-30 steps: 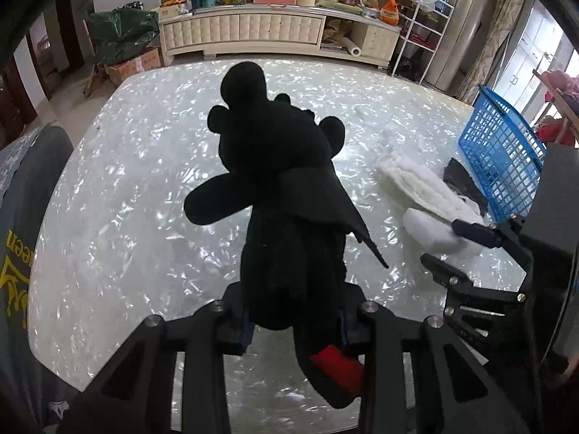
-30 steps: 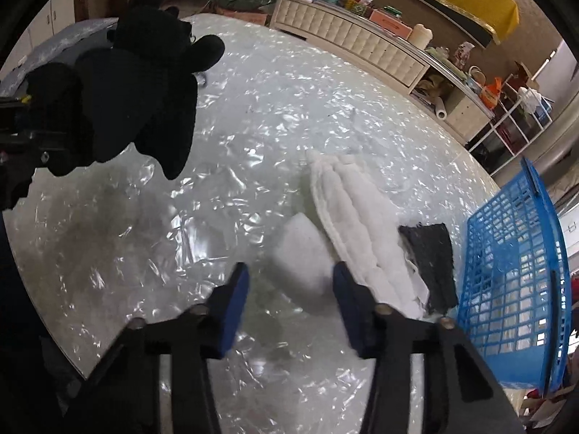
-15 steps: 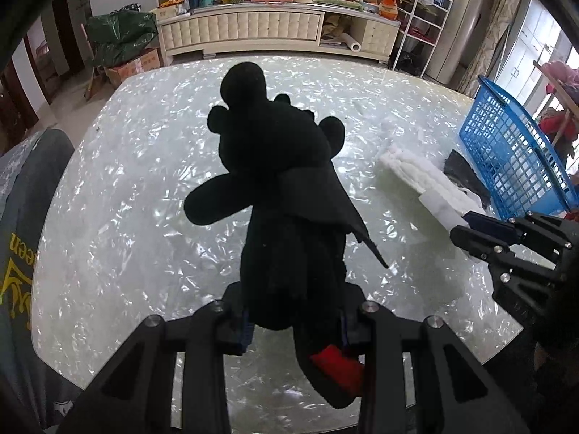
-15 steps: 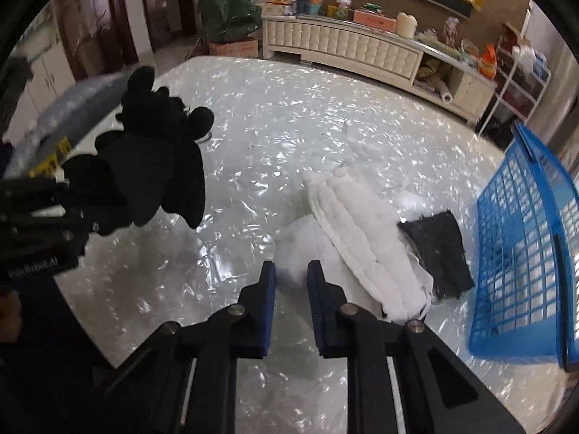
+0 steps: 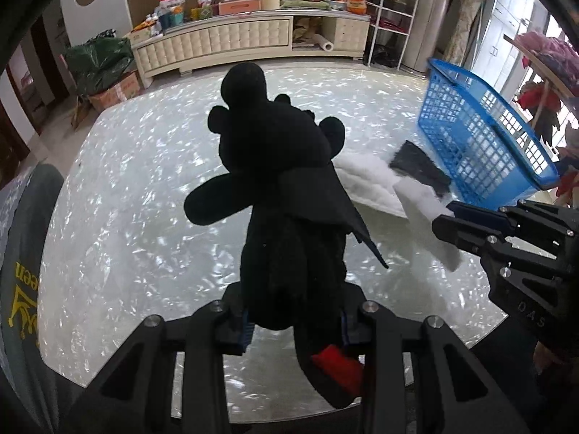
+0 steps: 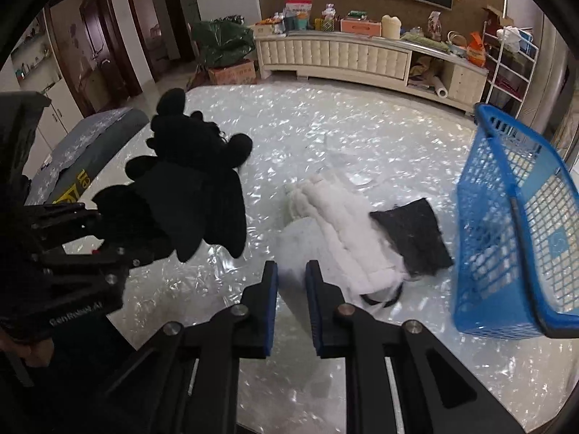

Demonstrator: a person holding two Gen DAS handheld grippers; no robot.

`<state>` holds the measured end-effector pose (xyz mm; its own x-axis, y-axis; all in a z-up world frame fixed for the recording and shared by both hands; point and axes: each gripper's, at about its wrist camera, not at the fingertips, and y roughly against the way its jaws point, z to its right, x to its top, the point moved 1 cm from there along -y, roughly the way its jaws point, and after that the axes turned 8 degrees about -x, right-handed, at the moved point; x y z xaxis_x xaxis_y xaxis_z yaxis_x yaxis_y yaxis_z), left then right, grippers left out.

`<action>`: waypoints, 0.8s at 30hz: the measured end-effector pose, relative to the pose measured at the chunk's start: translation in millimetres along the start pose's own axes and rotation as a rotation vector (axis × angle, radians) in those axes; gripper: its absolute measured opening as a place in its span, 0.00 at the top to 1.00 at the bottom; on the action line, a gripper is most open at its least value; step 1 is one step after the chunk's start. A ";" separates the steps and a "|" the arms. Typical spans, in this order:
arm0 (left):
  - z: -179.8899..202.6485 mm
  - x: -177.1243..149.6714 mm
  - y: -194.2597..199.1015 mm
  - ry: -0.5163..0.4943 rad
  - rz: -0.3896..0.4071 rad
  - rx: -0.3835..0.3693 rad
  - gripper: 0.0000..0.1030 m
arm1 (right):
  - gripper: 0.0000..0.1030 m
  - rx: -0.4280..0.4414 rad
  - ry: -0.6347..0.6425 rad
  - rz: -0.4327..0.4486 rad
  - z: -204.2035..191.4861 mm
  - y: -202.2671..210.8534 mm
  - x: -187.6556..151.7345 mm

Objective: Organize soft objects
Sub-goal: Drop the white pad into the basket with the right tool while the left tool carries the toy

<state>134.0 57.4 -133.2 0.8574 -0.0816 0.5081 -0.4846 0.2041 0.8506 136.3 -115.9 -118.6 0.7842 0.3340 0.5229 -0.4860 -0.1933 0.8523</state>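
Note:
My left gripper [image 5: 293,329] is shut on a black plush toy [image 5: 278,166], held by its lower body above the pearly white table [image 5: 144,181]. A thin white soft pad [image 6: 293,242] sits between the blue pads of my right gripper [image 6: 291,278]. Its jaws are closing and pinch the pad. In the left wrist view the pad [image 5: 427,217] hangs off the table from the right gripper [image 5: 447,217]. A fluffy white quilted item [image 6: 343,231] and a black cloth [image 6: 412,235] lie on the table beside a blue basket [image 6: 506,235].
The blue basket [image 5: 481,144] stands tilted at the table's right edge. A person's dark garment with yellow print [image 5: 21,282] is at the left edge. A long cream cabinet [image 5: 231,39] and a wire rack [image 5: 391,18] stand beyond the table.
The right gripper's jaws have drawn together on the white pad and lifted it off the table. Both grippers have risen and shifted; the basket looks nearer. The plush stays gripped.

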 end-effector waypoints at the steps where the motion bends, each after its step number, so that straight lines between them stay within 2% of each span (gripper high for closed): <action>1: 4.6 1.2 1.5 -0.005 0.003 -0.001 0.69 | 0.87 0.000 -0.004 0.009 3.5 4.4 0.0; 12: 60.8 28.0 23.2 -0.088 0.069 -0.012 0.69 | 0.87 -0.019 -0.057 0.119 46.7 50.8 1.0; 19: 96.0 50.1 35.9 -0.142 0.116 -0.056 0.69 | 0.87 -0.039 -0.103 0.203 75.9 87.4 -1.7; 24: 120.3 65.7 42.8 -0.192 0.165 -0.072 0.69 | 0.87 -0.089 -0.109 0.246 94.6 106.4 1.0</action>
<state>148.8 -56.5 -47.1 0.7161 -0.2240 0.6610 -0.5955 0.2979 0.7461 121.8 -223.4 -26.4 0.6727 0.1853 0.7163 -0.6954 -0.1725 0.6976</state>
